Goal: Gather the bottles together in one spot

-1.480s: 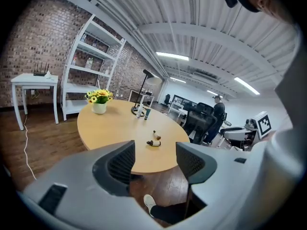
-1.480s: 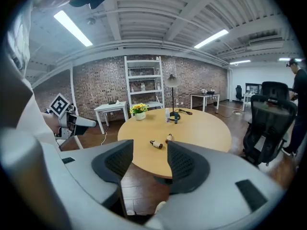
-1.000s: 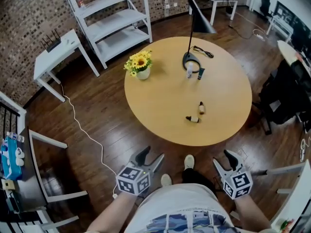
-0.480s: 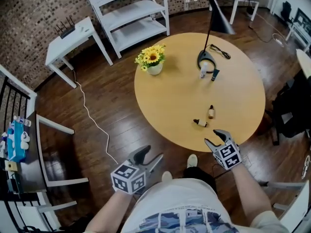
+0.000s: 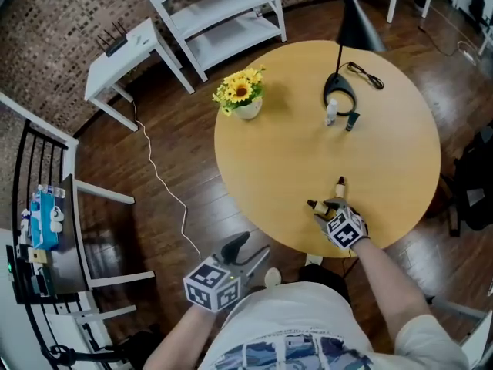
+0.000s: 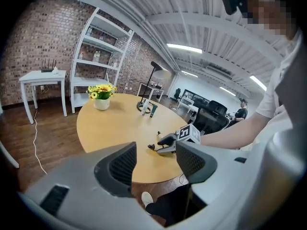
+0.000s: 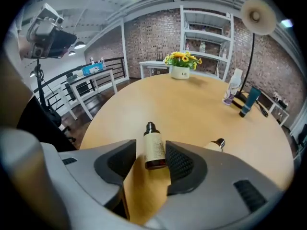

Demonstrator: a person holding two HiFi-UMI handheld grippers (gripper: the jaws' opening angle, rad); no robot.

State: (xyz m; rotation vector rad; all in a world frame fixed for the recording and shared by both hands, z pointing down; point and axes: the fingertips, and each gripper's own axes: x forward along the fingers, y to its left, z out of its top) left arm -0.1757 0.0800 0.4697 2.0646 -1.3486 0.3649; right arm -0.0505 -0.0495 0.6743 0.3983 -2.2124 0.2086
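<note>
Bottle point(image 7: 153, 150) now lies within closing right tool point(image 7: 150, 158).

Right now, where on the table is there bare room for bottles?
Bare: the middle of the table, bordered by the flower pot, the lamp base and, at the near edge, the lying bottle and upright bottle. Crowded: that near edge, where the right gripper, jaws just closing, straddles the lying bottle; and beside the lamp base, with the white bottle and teal tube.

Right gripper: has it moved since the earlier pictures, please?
Yes. The right gripper crossed the table's near edge onto it, jaws just closing around the lying bottle.
</note>
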